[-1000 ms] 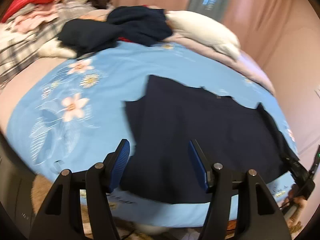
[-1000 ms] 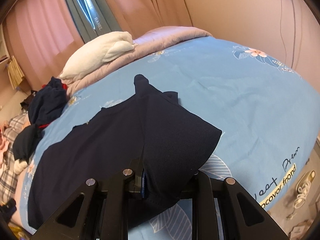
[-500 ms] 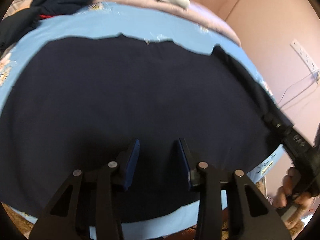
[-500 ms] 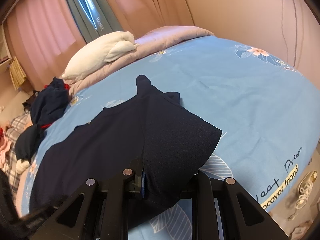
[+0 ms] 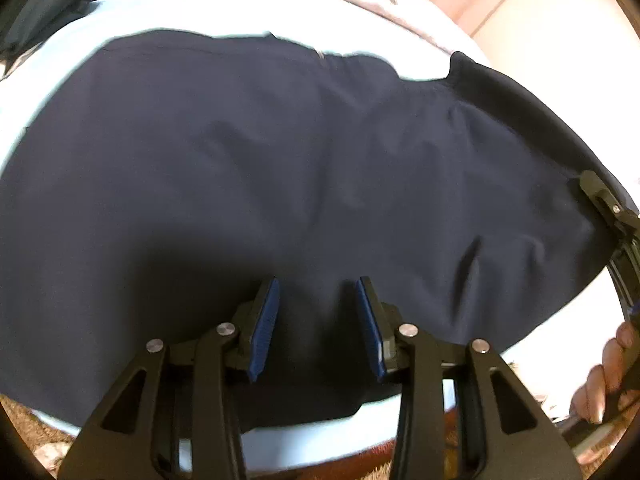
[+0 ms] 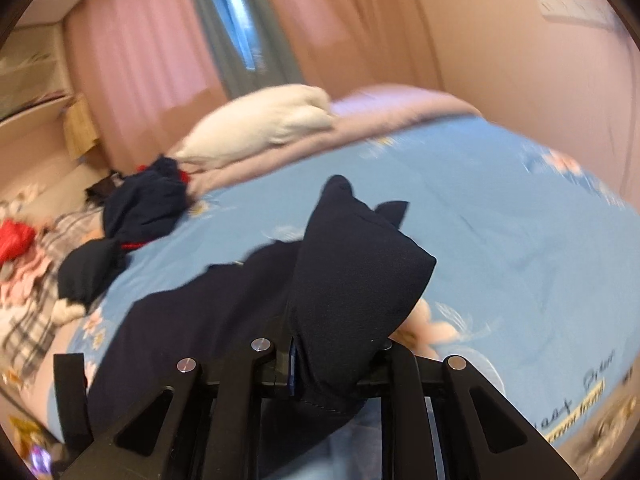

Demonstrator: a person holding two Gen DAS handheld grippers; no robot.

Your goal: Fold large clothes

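Observation:
A large navy garment (image 5: 280, 160) lies spread across the blue floral bed sheet (image 6: 500, 220). My left gripper (image 5: 318, 284) hovers close over the garment's near part, pointing steeply down, its blue pads (image 5: 264, 320) apart with flat cloth below them and nothing pinched. My right gripper (image 6: 336, 356) is closing tighter on a raised fold of the same garment (image 6: 352, 280), which drapes over its fingers and hides the pads. In the left wrist view that right gripper (image 5: 608, 204) holds the garment's right edge, with a hand (image 5: 604, 380) behind it.
A white pillow (image 6: 260, 128) and a lilac blanket lie at the bed's far end. A heap of dark clothes (image 6: 148, 208) and red and plaid laundry (image 6: 24, 280) sit at the far left. Pink curtains and a wall close off the back.
My left gripper came down and in over the garment and its jaws narrowed. My right gripper rose with the fold, lifting that side off the sheet.

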